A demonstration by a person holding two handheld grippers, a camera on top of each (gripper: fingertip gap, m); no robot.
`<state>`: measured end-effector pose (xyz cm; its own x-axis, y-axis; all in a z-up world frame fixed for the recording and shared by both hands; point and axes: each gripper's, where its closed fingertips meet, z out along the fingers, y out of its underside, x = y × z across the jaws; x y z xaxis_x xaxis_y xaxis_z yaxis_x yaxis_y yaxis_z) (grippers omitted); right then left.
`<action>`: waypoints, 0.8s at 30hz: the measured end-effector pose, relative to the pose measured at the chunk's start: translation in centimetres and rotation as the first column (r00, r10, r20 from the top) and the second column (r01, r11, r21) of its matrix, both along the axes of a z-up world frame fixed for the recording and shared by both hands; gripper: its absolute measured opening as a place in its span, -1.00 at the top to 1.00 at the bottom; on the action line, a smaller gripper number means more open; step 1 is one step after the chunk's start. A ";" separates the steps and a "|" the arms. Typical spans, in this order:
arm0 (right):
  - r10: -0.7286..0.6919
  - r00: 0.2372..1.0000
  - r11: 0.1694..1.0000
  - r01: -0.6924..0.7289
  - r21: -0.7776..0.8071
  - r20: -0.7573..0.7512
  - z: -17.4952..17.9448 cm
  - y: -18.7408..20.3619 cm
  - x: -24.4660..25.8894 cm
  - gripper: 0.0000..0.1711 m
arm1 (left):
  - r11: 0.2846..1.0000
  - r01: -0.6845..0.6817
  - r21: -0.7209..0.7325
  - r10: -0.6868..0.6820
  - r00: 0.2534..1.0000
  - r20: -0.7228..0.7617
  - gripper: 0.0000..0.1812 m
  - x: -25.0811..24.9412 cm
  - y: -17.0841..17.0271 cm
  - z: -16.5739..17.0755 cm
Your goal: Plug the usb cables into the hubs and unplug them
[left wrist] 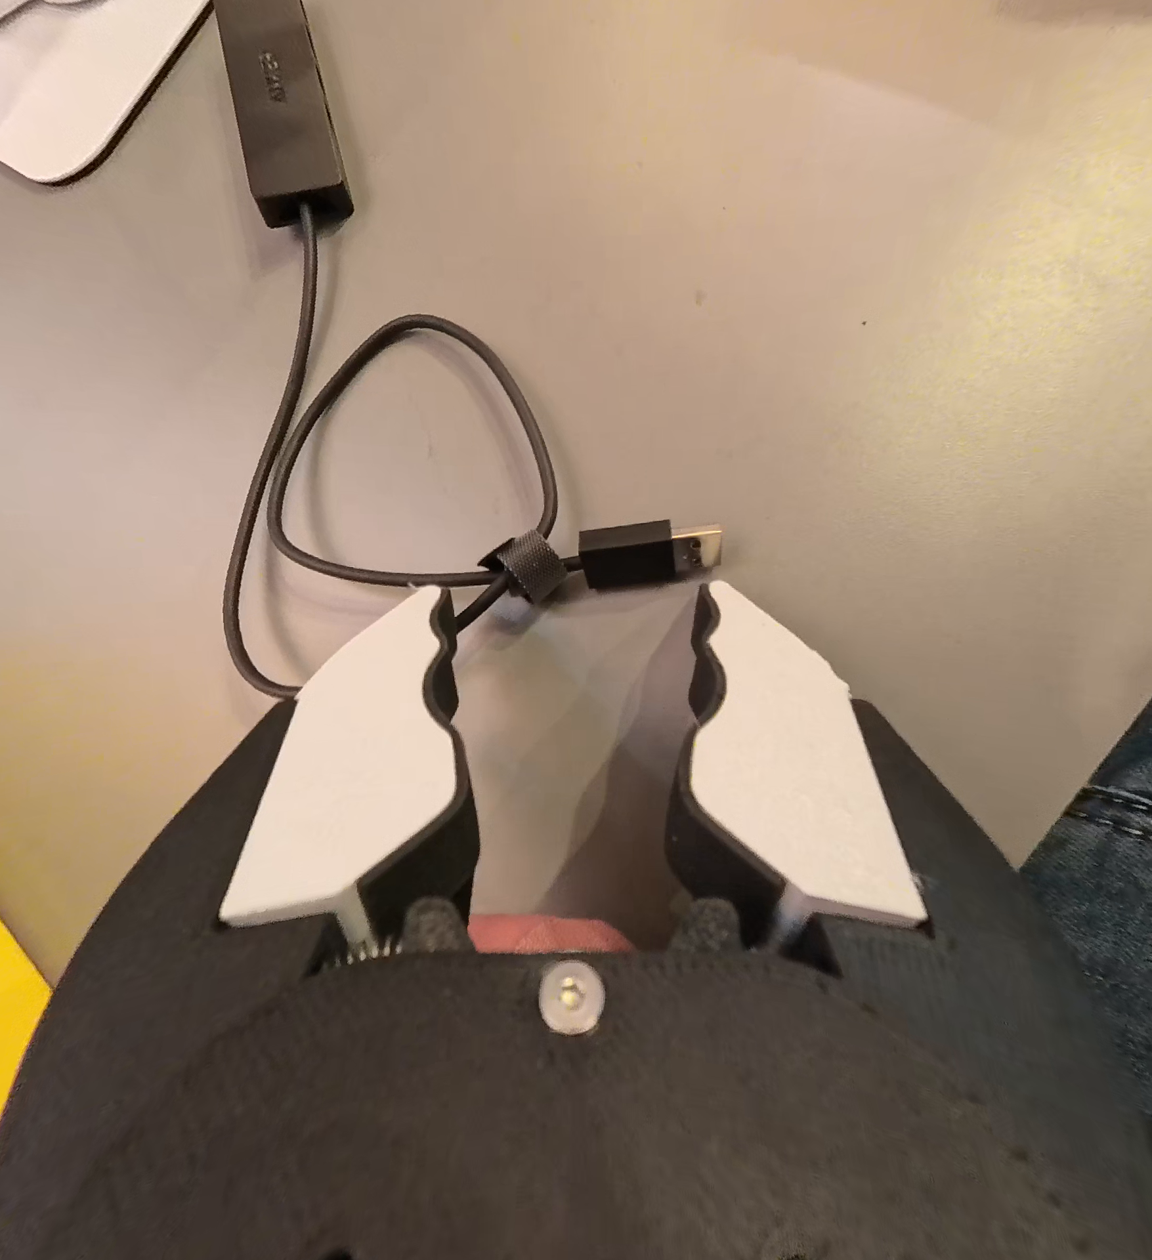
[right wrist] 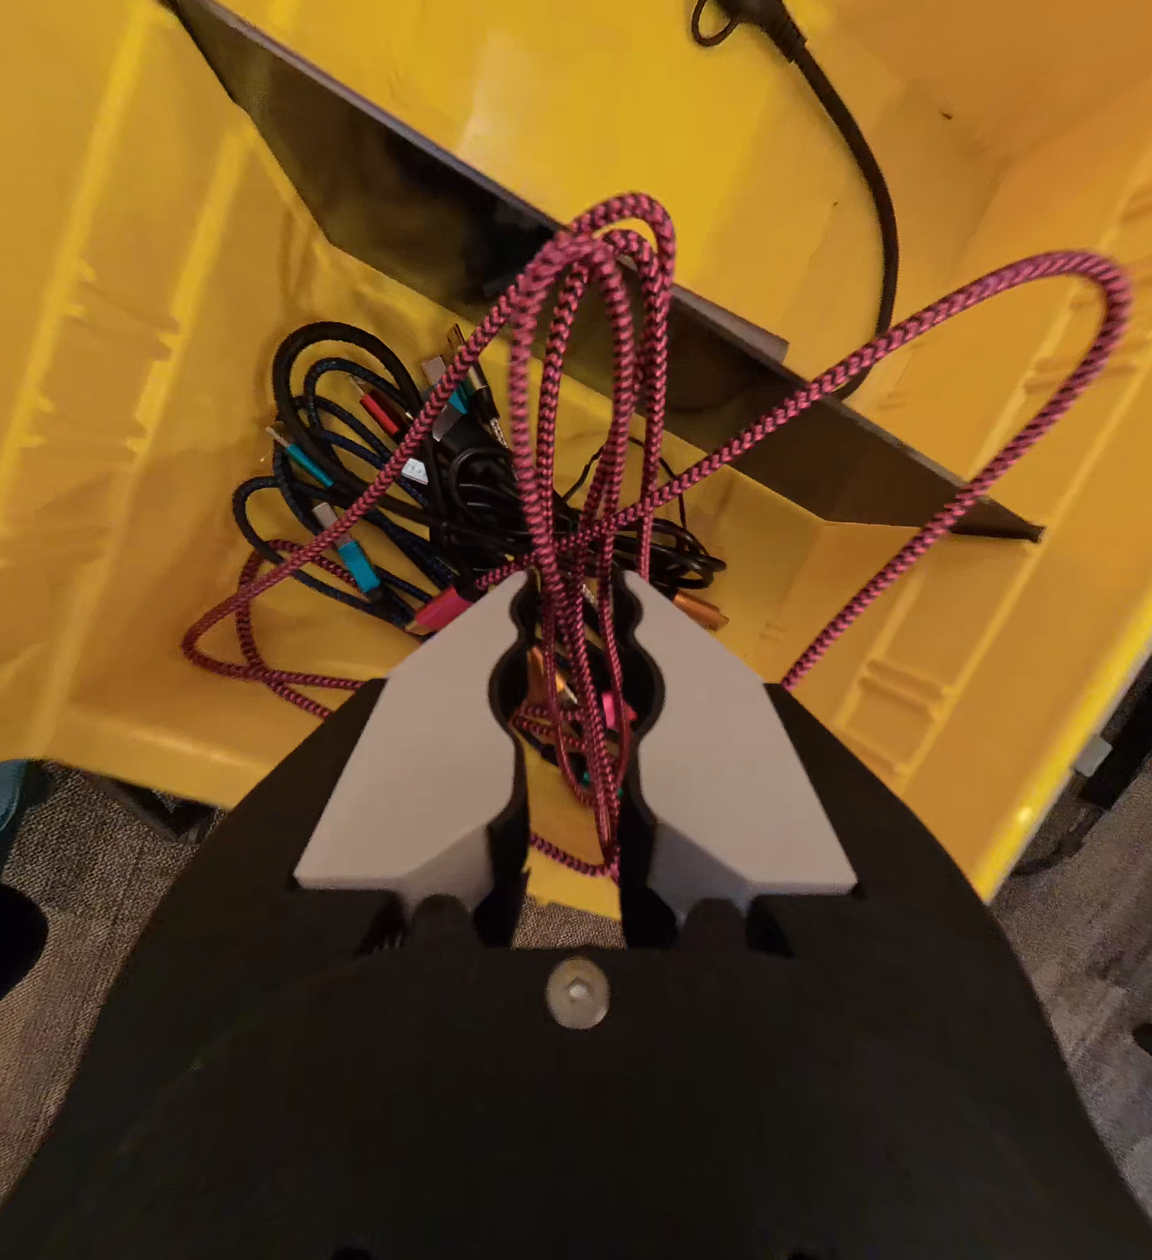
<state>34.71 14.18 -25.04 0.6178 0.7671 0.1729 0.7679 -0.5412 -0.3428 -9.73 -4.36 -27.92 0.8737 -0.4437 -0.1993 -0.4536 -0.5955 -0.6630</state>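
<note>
In the left wrist view a black USB hub [left wrist: 286, 109] lies on the grey table at the upper left. Its black cable [left wrist: 300, 382] loops down to a strap tie [left wrist: 525, 556] and ends in a USB plug [left wrist: 648, 552] lying just beyond my fingertips. My left gripper [left wrist: 573, 593] is open and empty, hovering just short of the plug. In the right wrist view my right gripper [right wrist: 576, 579] is shut on a pink-and-black braided cable [right wrist: 593, 382], held in loops above a yellow bin [right wrist: 116, 341].
The bin holds a pile of coiled cables [right wrist: 382, 470] with coloured plugs, a dark flat panel [right wrist: 423, 204] leaning across it and a thick black cable [right wrist: 859, 157]. A white pad [left wrist: 48, 82] lies by the hub. A person's jeans [left wrist: 1118, 852] are at the table's right edge. There is about 50 cm between the tips of the two grippers. The left tips stand about 20 cm off the black USB hub [left wrist: 286, 109].
</note>
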 end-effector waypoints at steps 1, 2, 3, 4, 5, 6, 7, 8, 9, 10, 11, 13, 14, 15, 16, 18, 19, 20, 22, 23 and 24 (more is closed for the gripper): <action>0.004 1.000 1.000 -0.004 0.000 -0.009 0.7 -0.1 0.0 0.67 | 1.000 0.000 0.000 0.000 1.000 -0.001 0.27 0.0 -0.1 0.0; 0.014 1.000 1.000 -0.014 0.006 -0.023 1.6 -0.2 -0.1 0.59 | 1.000 0.000 -0.001 0.000 1.000 0.001 0.27 0.0 -0.1 0.0; 0.023 0.999 1.000 -0.023 0.005 -0.034 2.3 -0.4 -0.2 0.53 | 1.000 -0.001 -0.002 0.001 1.000 0.004 0.27 0.0 -0.1 0.0; 0.028 0.999 1.000 -0.028 0.003 -0.034 3.1 -0.7 -0.1 0.48 | 1.000 -0.001 -0.005 0.001 1.000 0.006 0.27 0.0 -0.1 0.0; 0.033 0.999 0.999 -0.033 0.010 -0.029 3.9 -0.8 0.0 0.44 | 1.000 -0.001 -0.008 0.001 1.000 0.008 0.26 0.0 -0.1 0.0; 0.041 0.999 0.999 -0.041 0.015 -0.025 4.7 -1.0 0.1 0.40 | 1.000 0.000 -0.009 0.000 1.000 0.009 0.26 0.0 -0.1 0.0; 0.048 0.999 0.999 -0.048 0.018 -0.012 5.5 -1.2 0.3 0.39 | 1.000 0.000 -0.011 0.000 1.000 0.010 0.26 0.0 -0.1 0.0; 0.052 0.999 0.998 -0.052 0.039 0.005 6.5 -1.2 0.5 0.39 | 1.000 0.000 -0.012 0.000 1.000 0.009 0.26 0.0 -0.1 -0.1; 0.059 0.998 0.995 -0.059 0.076 0.008 7.8 -1.0 0.3 0.40 | 1.000 -0.001 -0.013 0.001 1.000 0.008 0.26 0.0 -0.1 0.0; 0.073 0.997 0.991 -0.072 0.117 -0.006 9.3 -0.9 -0.4 0.42 | 1.000 -0.002 -0.013 0.002 1.000 0.009 0.26 0.0 -0.1 0.0; 0.099 0.995 0.983 -0.094 0.156 -0.025 10.7 -0.8 -1.7 0.44 | 1.000 -0.003 -0.015 0.003 1.000 0.010 0.26 0.0 -0.1 -0.1; 0.208 0.977 0.955 -0.190 0.227 -0.056 13.0 -0.9 -5.5 0.45 | 1.000 -0.003 -0.019 0.003 1.000 0.014 0.26 0.0 -0.1 -0.1; 0.277 0.959 0.932 -0.250 0.263 -0.068 13.9 -1.0 -8.1 0.44 | 1.000 -0.003 -0.022 0.003 1.000 0.017 0.26 0.0 -0.1 -0.1; 0.345 0.935 0.906 -0.309 0.290 -0.083 14.5 -1.3 -11.0 0.44 | 1.000 -0.004 -0.025 0.004 1.000 0.020 0.26 0.0 -0.1 -0.1; 0.417 0.903 0.879 -0.372 0.298 -0.103 14.6 -1.7 -14.1 0.43 | 1.000 -0.003 -0.027 0.004 1.000 0.023 0.25 0.0 0.0 -0.1; 0.548 0.827 0.816 -0.495 0.298 -0.128 14.0 -2.6 -20.6 0.43 | 1.000 -0.002 -0.030 0.003 1.000 0.023 0.25 0.1 0.0 -0.1; 0.602 0.790 0.781 -0.549 0.299 -0.121 13.3 -2.8 -23.8 0.43 | 0.999 -0.002 -0.032 0.002 1.000 0.022 0.25 0.1 0.1 -0.1; 0.655 0.747 0.742 -0.605 0.290 -0.118 12.2 -3.0 -27.0 0.40 | 0.999 0.000 -0.032 0.001 1.000 0.021 0.26 0.2 0.1 -0.1; 0.735 0.664 0.675 -0.694 0.249 -0.141 9.6 -3.5 -33.1 0.38 | 0.999 0.005 -0.032 -0.005 1.000 0.021 0.26 0.2 0.1 -0.1; 0.771 0.617 0.636 -0.739 0.222 -0.158 8.2 -3.9 -36.0 0.39 | 0.999 0.008 -0.033 -0.007 1.000 0.018 0.26 0.3 0.1 -0.1; 0.809 0.566 0.588 -0.782 0.205 -0.158 6.8 -4.2 -38.6 0.39 | 0.999 0.012 -0.034 -0.011 1.000 0.014 0.26 0.3 0.1 -0.1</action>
